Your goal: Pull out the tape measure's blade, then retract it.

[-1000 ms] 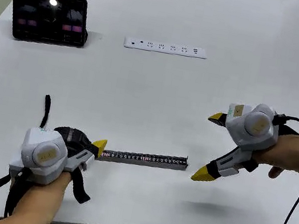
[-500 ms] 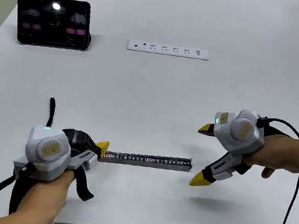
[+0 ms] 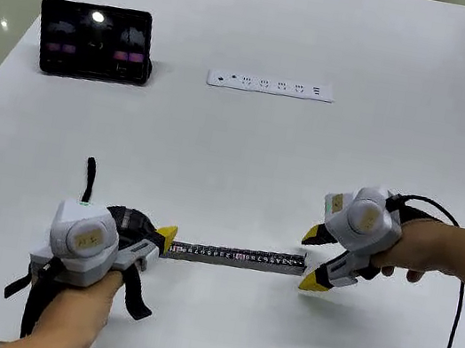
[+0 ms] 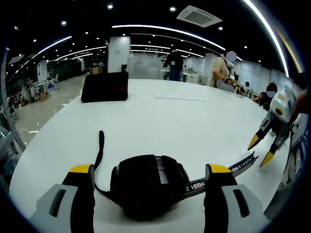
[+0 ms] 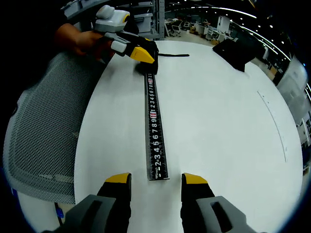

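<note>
White counter, near edge: left claw (image 4: 149, 170) sits released astride the black plastic tape-measure case (image 4: 146, 194). Right claw (image 5: 156, 178) gapes around the dark numbered blade (image 5: 154, 126) tip. Centre it, clamp the end squarely, draw straight.

My left claw (image 3: 154, 237) sits over the tape measure's case (image 3: 127, 217), so the head view gives me just a black sliver of it. In the left gripper view the case's underside runs off the bottom edge, and I can't tell whether my jaws press its sides. One jaw covers the blade (image 3: 236, 255) right where it leaves the case. The blade's numbers are too small to read from the head view. Near the surface's far left corner, the tablet (image 3: 95, 41) screen is a blur of pink patches. The cable (image 3: 457, 313) from my right claw (image 3: 310, 260) drops out of view at the bottom.
</note>
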Available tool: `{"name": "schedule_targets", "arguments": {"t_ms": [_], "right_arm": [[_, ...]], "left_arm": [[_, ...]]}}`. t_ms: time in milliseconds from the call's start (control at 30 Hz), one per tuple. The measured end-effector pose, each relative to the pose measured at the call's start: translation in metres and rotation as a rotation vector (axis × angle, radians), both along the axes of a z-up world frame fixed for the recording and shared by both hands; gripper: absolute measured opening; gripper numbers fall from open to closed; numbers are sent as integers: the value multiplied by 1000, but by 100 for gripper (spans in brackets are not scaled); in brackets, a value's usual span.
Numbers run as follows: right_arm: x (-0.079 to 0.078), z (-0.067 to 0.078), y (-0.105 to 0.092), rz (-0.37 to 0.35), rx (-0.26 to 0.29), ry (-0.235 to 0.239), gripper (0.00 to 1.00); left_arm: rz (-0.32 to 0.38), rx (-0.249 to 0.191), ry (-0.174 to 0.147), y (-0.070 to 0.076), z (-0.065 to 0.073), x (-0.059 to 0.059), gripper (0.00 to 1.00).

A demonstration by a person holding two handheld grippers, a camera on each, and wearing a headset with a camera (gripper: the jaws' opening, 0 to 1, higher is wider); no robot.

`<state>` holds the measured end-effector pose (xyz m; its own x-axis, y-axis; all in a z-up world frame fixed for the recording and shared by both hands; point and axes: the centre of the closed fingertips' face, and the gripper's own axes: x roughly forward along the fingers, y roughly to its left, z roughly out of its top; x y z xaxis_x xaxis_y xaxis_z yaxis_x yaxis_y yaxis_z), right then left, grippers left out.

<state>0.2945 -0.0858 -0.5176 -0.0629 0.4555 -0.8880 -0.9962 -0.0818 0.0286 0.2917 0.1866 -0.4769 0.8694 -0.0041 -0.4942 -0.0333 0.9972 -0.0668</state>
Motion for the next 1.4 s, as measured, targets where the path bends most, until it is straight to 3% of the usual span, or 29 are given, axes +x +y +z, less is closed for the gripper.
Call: {"name": "schedule_targets", "arguments": {"t_ms": [267,600,867,1000,1100,1200,1267,1400], "right_arm": [[2,-3,1,11,-14,-8,23],[3,-6,0,-7,-18,5,13],[1,-9,2,38,-43,-31,12],[2,-9,2,-30,-45,-1,11],[4,-10,3,-32,-51,2,11],[3,-10,3,-15,-70,-3,11],[3,-10,2,-11,-73,-4,11],[5,-10,2,-32,-69,8,11]], "left_arm": [[-9,13,2,0,0,0,88],[-11,17,3,-2,-1,0,88],[-2,12,5,-1,-5,0,84],[-5,8,6,-3,-6,2,81],[2,4,7,-1,-5,5,77],[-2,-1,45,-2,-9,3,70],[-9,26,71,-1,-14,2,65],[-15,-23,103,-1,-19,2,66]]}}
